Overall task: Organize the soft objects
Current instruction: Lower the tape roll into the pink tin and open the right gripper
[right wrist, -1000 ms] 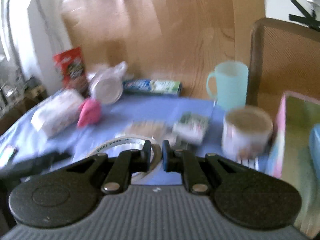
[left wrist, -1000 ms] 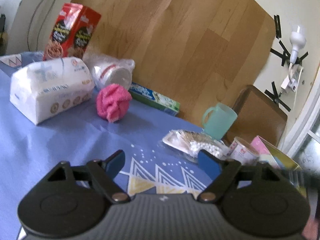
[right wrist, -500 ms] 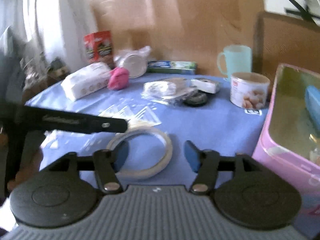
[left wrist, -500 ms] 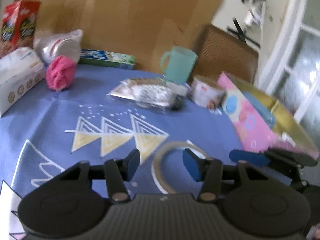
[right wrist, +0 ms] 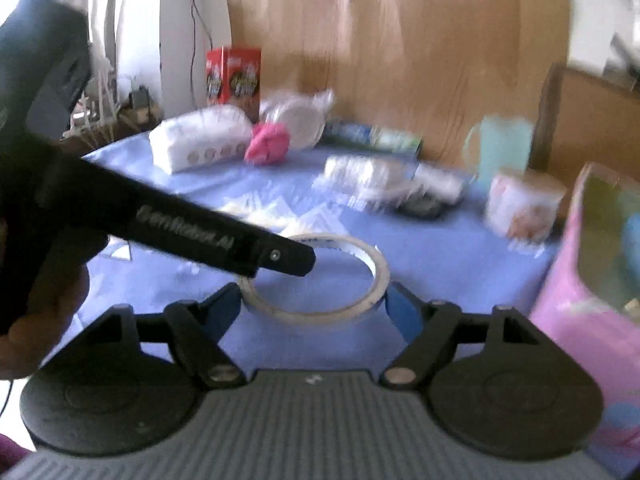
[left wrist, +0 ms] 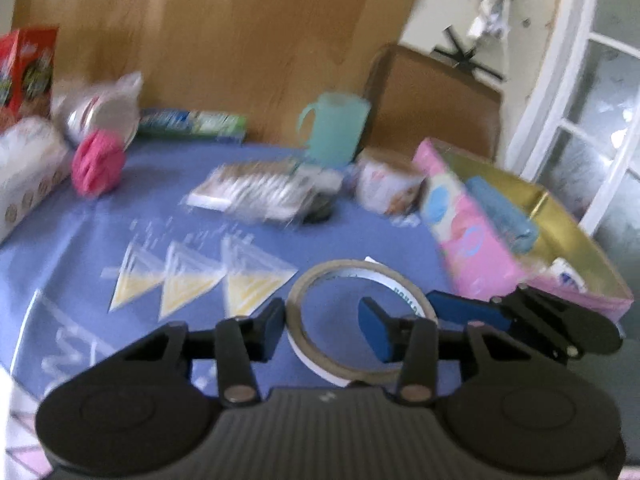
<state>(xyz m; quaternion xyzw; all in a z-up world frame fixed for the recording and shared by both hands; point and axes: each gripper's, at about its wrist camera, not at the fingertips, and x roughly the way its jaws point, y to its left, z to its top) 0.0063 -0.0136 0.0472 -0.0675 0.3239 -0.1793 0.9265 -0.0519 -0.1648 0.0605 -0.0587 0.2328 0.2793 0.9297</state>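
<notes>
In the left wrist view the left tool is spread apart above a tape roll lying flat on the blue-clothed bench; its print is too blurred to read. A pink soft ball sits far left beside a white tissue pack. In the right wrist view the right tool is also apart, flanking the roll; the other tool's arm reads "GenRobot.AI". A wooden panel stands behind.

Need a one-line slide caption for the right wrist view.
Open right gripper straddles a tape roll on the blue tablecloth, left gripper alongside.
</notes>
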